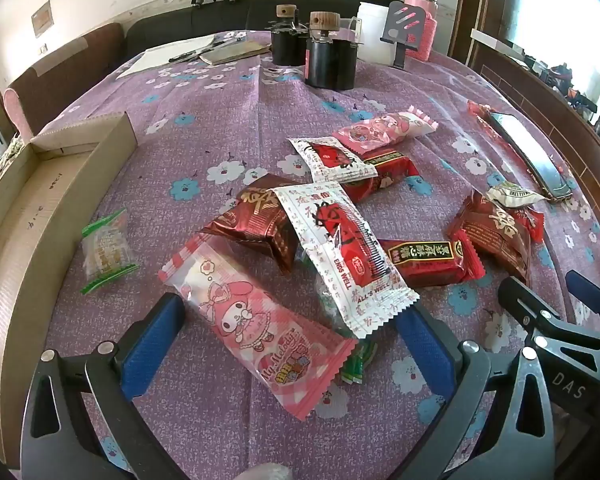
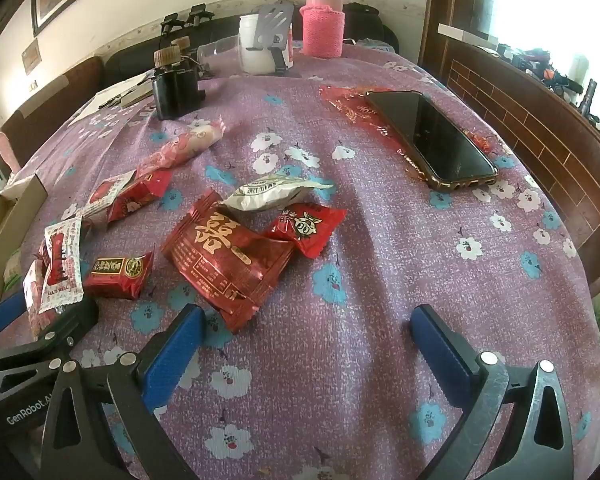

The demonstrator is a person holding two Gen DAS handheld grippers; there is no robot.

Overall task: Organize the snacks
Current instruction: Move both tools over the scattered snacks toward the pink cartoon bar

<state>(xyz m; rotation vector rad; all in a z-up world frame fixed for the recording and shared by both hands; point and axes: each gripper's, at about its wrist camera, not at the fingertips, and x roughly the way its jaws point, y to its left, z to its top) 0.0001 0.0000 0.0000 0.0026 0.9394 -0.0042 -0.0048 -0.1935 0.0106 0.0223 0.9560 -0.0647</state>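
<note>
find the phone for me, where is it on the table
The phone lies face up at the table's far right in the right wrist view, on a red wrapper, beyond the snack pile.

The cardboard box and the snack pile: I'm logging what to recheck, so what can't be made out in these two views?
- Cardboard box, left wrist view: cut off by the left edge, so most of its inside is unseen.
- Green-edged wrapper, left wrist view: mostly hidden under the pink My Melody pack.
- Red wrapper, right wrist view: partly covered by the phone.
- Items at the table's far end, both views: labels too small.
</note>
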